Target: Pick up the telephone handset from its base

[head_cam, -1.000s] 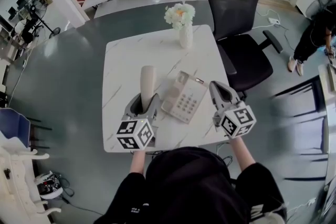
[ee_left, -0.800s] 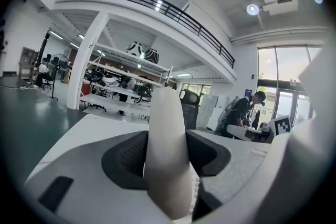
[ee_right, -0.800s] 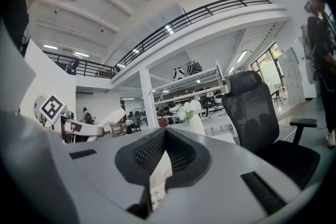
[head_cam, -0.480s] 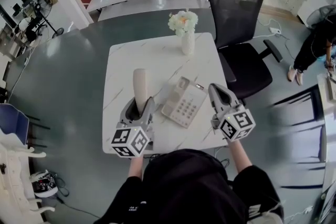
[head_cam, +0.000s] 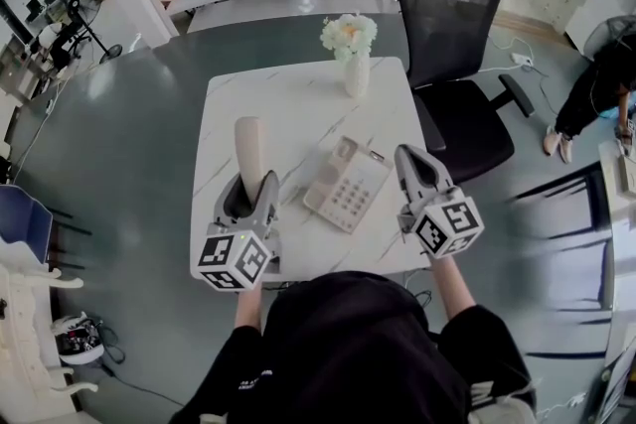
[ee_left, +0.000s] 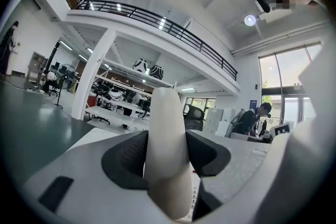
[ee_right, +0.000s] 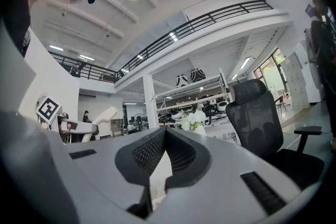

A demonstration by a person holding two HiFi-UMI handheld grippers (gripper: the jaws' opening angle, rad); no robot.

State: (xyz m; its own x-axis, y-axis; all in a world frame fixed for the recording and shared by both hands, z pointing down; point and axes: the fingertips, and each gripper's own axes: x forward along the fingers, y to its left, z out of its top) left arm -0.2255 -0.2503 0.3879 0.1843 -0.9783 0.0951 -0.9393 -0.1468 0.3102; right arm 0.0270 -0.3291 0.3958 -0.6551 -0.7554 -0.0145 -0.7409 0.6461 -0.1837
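My left gripper (head_cam: 256,186) jaws clamp the handset (head_cam: 248,146) at its lower end, upright, clear of the base (head_cam: 346,186) on the counter (head_cam: 298,104). Grip firmly; avoid swinging the free end. My right gripper (head_cam: 409,166) jaws are closed, empty.

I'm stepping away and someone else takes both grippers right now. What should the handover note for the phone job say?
Left gripper: shut on the handset, which points away from the person, left of the phone base.
Right gripper: shut, empty, to the right of the phone base.
The phone base sits on the white table.
Done: the handset is off its base.
Left: probably nothing but keeping the grip steady.
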